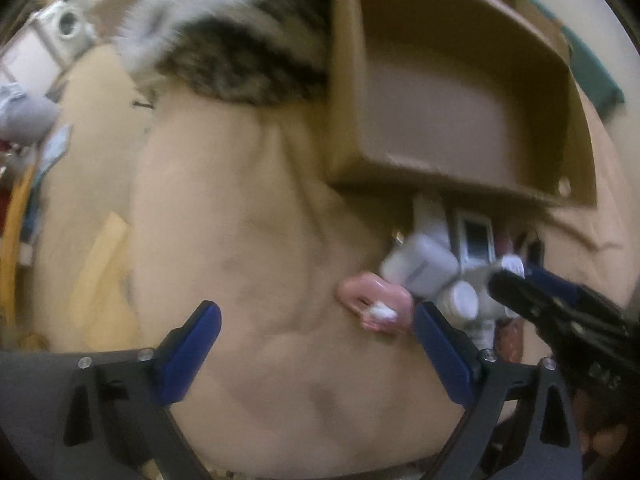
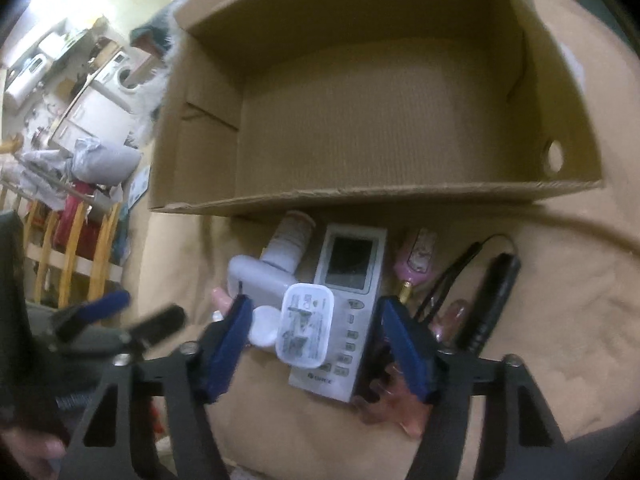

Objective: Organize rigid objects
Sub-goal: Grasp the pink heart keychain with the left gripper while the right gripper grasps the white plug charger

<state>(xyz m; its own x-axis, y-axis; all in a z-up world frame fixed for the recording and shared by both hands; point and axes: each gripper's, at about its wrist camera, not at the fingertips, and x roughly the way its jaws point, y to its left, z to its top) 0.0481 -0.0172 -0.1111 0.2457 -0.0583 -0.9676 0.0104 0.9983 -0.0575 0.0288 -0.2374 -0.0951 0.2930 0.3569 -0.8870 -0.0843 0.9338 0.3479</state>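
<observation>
On the tan cloth (image 2: 520,320), before the box: a huddle of small hard things.
Cardboard box (image 2: 380,200): open-topped, nothing visible inside.
Remote control (image 2: 344,304): grey, screen up, just below the box's near wall.
White adapter (image 2: 305,326): lying on the remote.
White bottle (image 2: 290,242): on its side, beside the remote.
Right gripper (image 2: 316,344): jaws partly apart, straddling adapter and remote; pads not pressing.
Left gripper (image 1: 318,350): jaws wide over bare cloth, a pink clip (image 1: 374,304) near its right finger.

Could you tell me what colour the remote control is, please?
The remote is white with a dark screen, clearest in the right wrist view.
</observation>
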